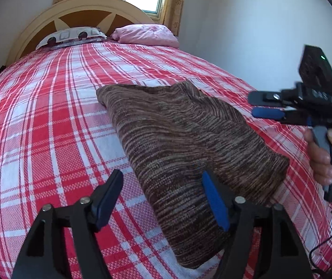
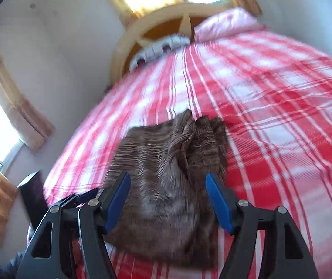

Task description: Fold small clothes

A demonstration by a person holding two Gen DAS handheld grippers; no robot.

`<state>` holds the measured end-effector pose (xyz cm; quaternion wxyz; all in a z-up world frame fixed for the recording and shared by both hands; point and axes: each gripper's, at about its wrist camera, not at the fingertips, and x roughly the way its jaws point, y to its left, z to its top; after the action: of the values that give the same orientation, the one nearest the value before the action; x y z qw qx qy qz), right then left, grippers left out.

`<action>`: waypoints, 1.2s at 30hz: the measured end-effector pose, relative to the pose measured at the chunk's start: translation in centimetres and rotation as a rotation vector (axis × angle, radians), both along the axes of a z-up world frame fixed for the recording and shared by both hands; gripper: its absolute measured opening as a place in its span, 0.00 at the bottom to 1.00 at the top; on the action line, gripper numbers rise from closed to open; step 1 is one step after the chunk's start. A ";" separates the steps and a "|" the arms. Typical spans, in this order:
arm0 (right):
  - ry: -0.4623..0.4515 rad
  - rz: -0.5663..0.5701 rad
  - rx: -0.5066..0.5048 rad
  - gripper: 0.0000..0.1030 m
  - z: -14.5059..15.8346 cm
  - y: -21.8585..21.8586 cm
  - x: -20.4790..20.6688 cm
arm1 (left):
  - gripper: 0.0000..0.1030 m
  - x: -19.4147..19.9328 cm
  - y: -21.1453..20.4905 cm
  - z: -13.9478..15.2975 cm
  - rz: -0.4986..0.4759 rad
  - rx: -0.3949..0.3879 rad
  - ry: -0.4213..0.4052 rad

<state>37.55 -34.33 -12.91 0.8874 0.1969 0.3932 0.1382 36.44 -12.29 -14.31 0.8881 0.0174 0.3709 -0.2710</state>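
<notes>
Left wrist view shows the left gripper [image 1: 162, 196] spread wide and holding nothing, poised low over the near end of a brown striped knit garment [image 1: 184, 144]. Its right blue-padded finger [image 1: 215, 204] stands over the cloth, while the left finger [image 1: 106, 200] is over the bare bedspread beside it; whether either pad touches the fabric is hard to tell from this angle. The garment lies folded into a long, roughly rectangular bundle, running diagonally across the red and white checked bedspread [image 1: 49, 116].

To the right, the right gripper [image 1: 268, 105] is held in a hand [image 1: 322, 155] above the bed, beyond the garment's far edge. Seen side-on here, its fingers look nearly together, but its own camera settles that.

Right wrist view, somewhat blurred, shows the right gripper [image 2: 168, 198] with its fingers well apart and nothing between them, hanging over the same garment [image 2: 166, 169]. From here the cloth shows a smooth, flat near part and a bunched, creased far end. The bedspread [image 2: 270, 116] reaches out on every side of it.

At the head of the bed sit a patterned pillow [image 1: 70, 37] and a pink pillow [image 1: 145, 35], side by side against a curved wooden headboard [image 1: 82, 11]. Above it is a bright window with yellow curtains [image 1: 173, 2].
</notes>
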 end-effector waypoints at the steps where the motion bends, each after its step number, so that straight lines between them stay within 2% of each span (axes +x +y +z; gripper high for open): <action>1: 0.033 0.006 0.010 0.66 -0.6 0.3 1.4 | 0.79 -0.1 0.0 -0.3 0.000 0.012 0.003; 2: 0.080 0.025 0.019 0.66 -1.3 0.5 2.9 | 0.79 0.1 -0.1 -0.6 -0.004 0.018 0.021; 4: 0.139 0.048 0.026 0.53 -2.7 1.2 5.1 | 0.81 0.1 0.0 -0.6 -0.007 0.011 0.026; 5: 0.161 0.066 0.022 0.50 -3.4 1.6 5.9 | 0.87 0.2 0.1 -0.8 -0.010 0.004 0.032; 6: 0.171 0.071 0.000 0.29 -4.0 2.1 6.5 | 0.90 0.5 0.2 -0.9 -0.008 -0.001 0.045; 7: 0.164 0.060 -0.016 0.13 -4.2 2.2 6.4 | 0.91 0.4 0.4 -1.1 -0.004 -0.004 0.054; 9: 0.109 0.048 -0.033 0.11 -3.7 2.3 5.5 | 0.92 0.7 0.5 -1.3 -0.007 -0.015 0.075; 11: 0.046 0.017 -0.083 0.10 -2.7 2.2 4.1 | 0.94 1.0 0.3 -1.6 -0.016 -0.007 0.097; 14: 0.018 -0.031 -0.120 0.10 -2.3 1.9 2.9 | 0.98 1.1 -0.3 -1.8 -0.032 0.027 0.107; 15: 0.015 -0.029 -0.152 0.10 -2.5 1.9 2.7 | 1.00 1.1 -0.6 -1.9 -0.038 0.043 0.108; 17: 0.065 -0.058 -0.174 0.10 -3.9 1.3 3.3 | 1.00 1.1 -1.0 -2.0 -0.042 0.069 0.107; 21: 0.109 -0.072 -0.046 0.10 -5.1 -0.3 3.6 | 1.00 1.1 -0.7 -1.9 -0.044 0.058 0.105; 23: 0.118 -0.087 0.000 0.19 -4.6 -1.1 2.7 | 1.00 1.1 -0.2 -1.8 -0.044 0.036 0.113; 25: 0.109 -0.084 0.040 0.44 -3.7 -1.5 1.1 | 1.00 0.9 0.2 -1.8 -0.038 0.015 0.116; 27: 0.077 -0.033 0.107 0.45 -2.8 -1.7 -1.3 | 1.00 0.8 0.5 -1.8 -0.030 -0.003 0.131; 29: 0.052 -0.008 0.067 0.44 -2.1 -1.7 -4.1 | 1.00 0.8 0.4 -2.0 -0.027 -0.007 0.155; 32: 0.074 0.022 0.023 0.44 -2.3 -1.4 -6.7 | 1.00 0.2 0.1 -2.0 -0.016 0.009 0.156; 34: 0.098 0.049 0.008 0.43 -3.0 -0.9 -7.9 | 1.00 -0.7 -0.4 -1.9 0.001 0.042 0.138; 36: 0.076 0.064 -0.028 0.42 -3.2 -0.2 -8.7 | 1.00 -1.0 -0.8 -2.0 0.021 0.078 0.118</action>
<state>28.90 -34.56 -16.13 0.8696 0.1768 0.4347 0.1535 35.47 -13.05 -16.31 0.8661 0.0322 0.4331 -0.2477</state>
